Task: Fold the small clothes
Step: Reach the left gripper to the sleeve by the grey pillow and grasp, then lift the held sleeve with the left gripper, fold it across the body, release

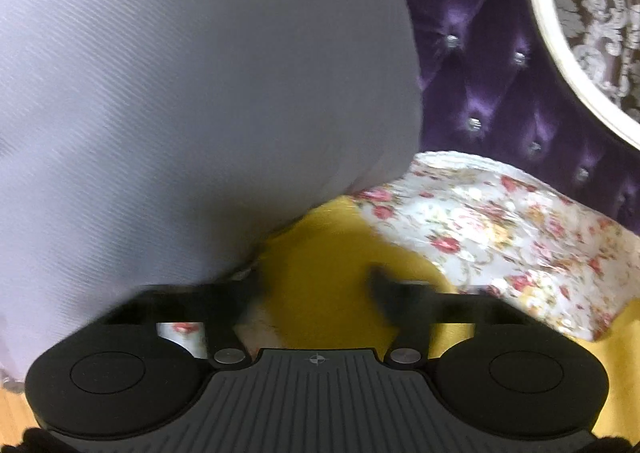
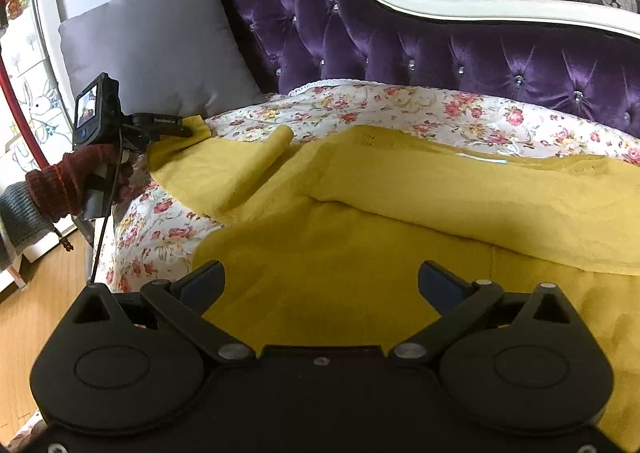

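1. Purple button-tufted velvet sofa with a white frame carries a floral quilted cover, and a grey cushion leans at its left end.
2. Spread on that cover lies a mustard-yellow knitted garment, partly folded: one long flap is already laid over its body, while a sleeve-like strip at the left lies loose.
3. Left hand-held gripper reaches that far-left corner; its fingers look parted, though blur leaves the grip uncertain.
4. Right hand-held gripper hovers wide over the near cloth, holding nothing.
5. Most folding looks undone.
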Action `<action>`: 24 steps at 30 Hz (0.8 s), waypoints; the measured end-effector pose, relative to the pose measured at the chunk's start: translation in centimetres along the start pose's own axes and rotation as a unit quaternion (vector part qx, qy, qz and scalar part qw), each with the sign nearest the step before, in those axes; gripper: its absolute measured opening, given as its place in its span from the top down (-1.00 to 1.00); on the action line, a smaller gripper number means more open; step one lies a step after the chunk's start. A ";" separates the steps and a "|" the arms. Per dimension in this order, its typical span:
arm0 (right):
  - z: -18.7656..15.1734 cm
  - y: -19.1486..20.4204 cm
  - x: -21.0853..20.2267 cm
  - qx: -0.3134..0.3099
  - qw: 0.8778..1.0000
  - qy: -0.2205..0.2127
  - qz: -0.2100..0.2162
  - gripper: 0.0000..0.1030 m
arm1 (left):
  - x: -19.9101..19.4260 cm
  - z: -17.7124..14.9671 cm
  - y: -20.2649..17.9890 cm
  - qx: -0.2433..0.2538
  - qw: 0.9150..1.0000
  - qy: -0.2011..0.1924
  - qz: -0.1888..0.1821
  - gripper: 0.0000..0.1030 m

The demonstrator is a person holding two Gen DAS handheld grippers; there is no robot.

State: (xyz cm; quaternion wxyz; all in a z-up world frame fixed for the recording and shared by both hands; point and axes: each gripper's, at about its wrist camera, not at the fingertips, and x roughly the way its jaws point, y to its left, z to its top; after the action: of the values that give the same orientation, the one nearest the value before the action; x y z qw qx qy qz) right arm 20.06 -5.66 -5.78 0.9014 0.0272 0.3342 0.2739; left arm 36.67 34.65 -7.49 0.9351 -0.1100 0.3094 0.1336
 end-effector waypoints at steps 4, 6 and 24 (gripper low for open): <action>0.0 -0.4 -0.6 0.006 1.000 -0.005 -0.002 -0.99 | -0.7 0.7 0.0 -0.009 1.000 0.015 -0.013 0.82; 0.0 -0.8 -1.0 0.016 1.000 -0.009 0.001 -0.99 | -2.1 1.1 -0.7 -0.001 1.000 0.002 -0.014 0.83; -2.2 -6.6 -9.1 0.103 0.993 -0.058 -0.025 -0.99 | -20.7 5.5 -24.4 0.068 0.969 -0.108 -0.210 0.84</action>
State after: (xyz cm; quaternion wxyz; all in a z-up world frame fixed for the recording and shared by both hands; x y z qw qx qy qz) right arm 16.12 -16.20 -3.69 0.9181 0.1272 0.3088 0.2136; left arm 31.44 9.51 12.45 0.9754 -0.0931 0.1846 -0.0758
